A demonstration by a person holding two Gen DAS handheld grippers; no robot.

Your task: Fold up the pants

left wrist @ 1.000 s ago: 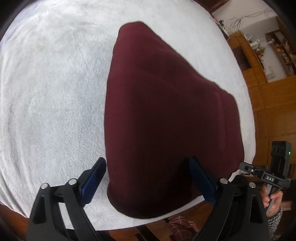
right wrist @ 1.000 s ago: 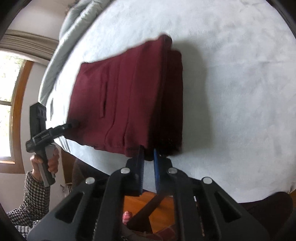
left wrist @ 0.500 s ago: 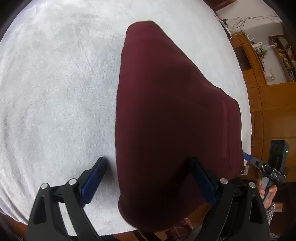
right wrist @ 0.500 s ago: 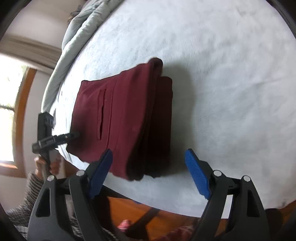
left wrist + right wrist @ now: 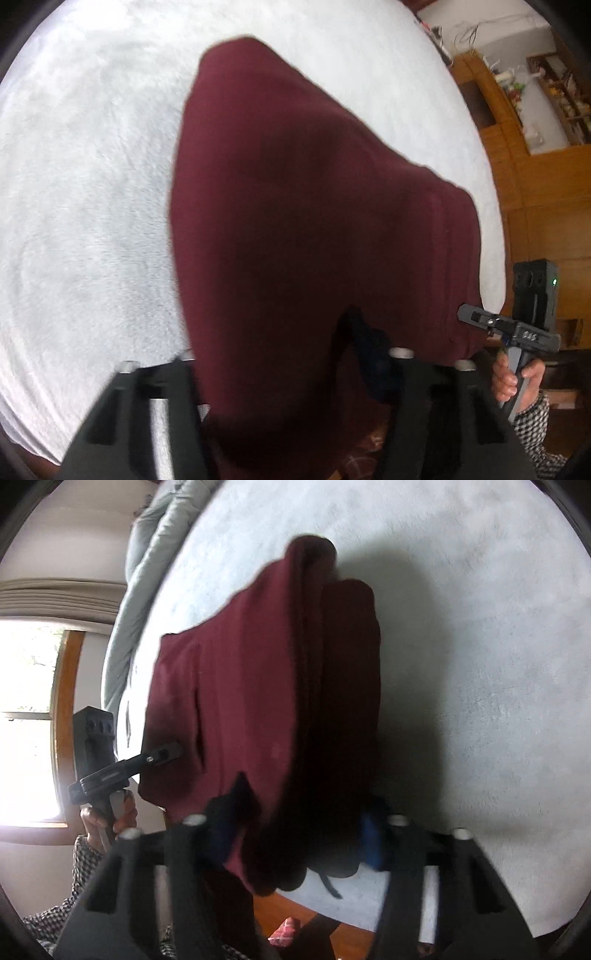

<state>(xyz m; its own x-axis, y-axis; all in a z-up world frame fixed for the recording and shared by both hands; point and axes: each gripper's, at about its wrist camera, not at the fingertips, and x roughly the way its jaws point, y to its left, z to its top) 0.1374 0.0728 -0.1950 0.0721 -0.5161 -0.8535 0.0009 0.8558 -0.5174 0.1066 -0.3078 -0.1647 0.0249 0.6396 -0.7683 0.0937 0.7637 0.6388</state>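
The dark red pants [image 5: 314, 229] lie folded into a thick stack on the white fleece bed cover [image 5: 92, 184]. In the left wrist view my left gripper [image 5: 280, 362] straddles the stack's near edge, jaws open, cloth filling the gap. In the right wrist view the pants [image 5: 251, 701] show a back pocket slit and stacked layers. My right gripper [image 5: 299, 834] also straddles the near corner with its blue pads on either side. The right gripper also shows in the left wrist view [image 5: 476, 317]; the left gripper also shows in the right wrist view [image 5: 166, 753].
The bed's near edge runs just below both grippers, with wooden floor [image 5: 351, 923] beneath. A grey duvet [image 5: 147, 554] lies at the far end of the bed. Wooden cabinets [image 5: 535, 184] stand to the right, a window [image 5: 29, 720] to the left.
Both grippers have moved in over the stack's near edge, so the cloth now sits between their jaws. One second ago the right gripper was shut on the pants; it then opened.
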